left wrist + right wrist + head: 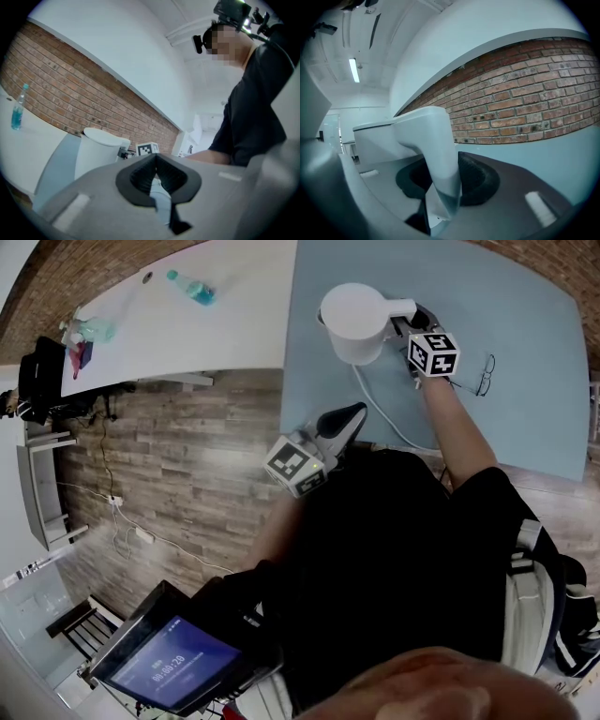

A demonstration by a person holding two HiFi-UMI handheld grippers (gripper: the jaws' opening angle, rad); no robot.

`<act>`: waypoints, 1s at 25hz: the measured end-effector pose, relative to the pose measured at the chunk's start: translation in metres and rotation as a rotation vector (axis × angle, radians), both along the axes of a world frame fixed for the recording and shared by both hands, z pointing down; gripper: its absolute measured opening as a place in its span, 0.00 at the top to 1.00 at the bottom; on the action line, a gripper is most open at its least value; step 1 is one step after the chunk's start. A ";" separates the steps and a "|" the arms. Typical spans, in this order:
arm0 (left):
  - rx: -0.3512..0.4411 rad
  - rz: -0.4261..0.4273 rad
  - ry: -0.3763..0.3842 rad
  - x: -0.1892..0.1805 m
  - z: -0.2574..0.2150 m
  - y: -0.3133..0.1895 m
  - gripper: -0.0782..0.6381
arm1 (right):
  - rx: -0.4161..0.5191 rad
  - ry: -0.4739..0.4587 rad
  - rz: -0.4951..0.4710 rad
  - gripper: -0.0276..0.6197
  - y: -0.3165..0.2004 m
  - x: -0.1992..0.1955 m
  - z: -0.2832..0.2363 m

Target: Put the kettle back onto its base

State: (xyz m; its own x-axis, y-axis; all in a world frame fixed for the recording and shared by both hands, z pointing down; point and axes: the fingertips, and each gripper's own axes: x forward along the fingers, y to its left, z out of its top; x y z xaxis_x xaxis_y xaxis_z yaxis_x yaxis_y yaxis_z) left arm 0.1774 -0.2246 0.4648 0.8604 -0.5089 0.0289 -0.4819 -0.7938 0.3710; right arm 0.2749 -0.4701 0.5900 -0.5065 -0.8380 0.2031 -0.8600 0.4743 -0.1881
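Between the right gripper's jaws stands the kettle's handle, and the pads are clenched on it at either side, low down where the handle narrows. The left gripper hangs off the counter's near edge with its jaws pressed together on nothing.

The kettle sits toward the far left corner of the pale blue counter, upright, lid on. A white cord runs out from under it to the near edge, so the base is most likely right beneath. It is hidden, though, and I cannot tell whether the kettle is properly seated.

I would judge the kettle to be stiff, smooth plastic. It is light if empty but heavy away from the handle if there is water in it, so it may swing in a two-pad grip. The handle is the only sensible place to take it, as the round body is too wide and slick for the jaws.

A pair of glasses lies near the counter's right edge. Beyond the left edge is wood-plank floor, then a second, white counter with a bottle. A brick wall runs behind.
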 end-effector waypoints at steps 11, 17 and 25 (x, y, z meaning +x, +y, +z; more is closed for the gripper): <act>0.017 0.055 0.019 0.021 0.005 0.002 0.89 | 0.011 -0.031 -0.065 0.73 0.038 0.013 0.005; 0.021 0.073 0.010 0.036 0.014 -0.003 0.89 | 0.049 -0.081 -0.142 0.86 0.077 0.025 -0.017; 0.043 0.080 -0.004 0.048 0.011 -0.023 0.89 | 0.148 -0.106 -0.326 0.95 0.150 0.024 -0.070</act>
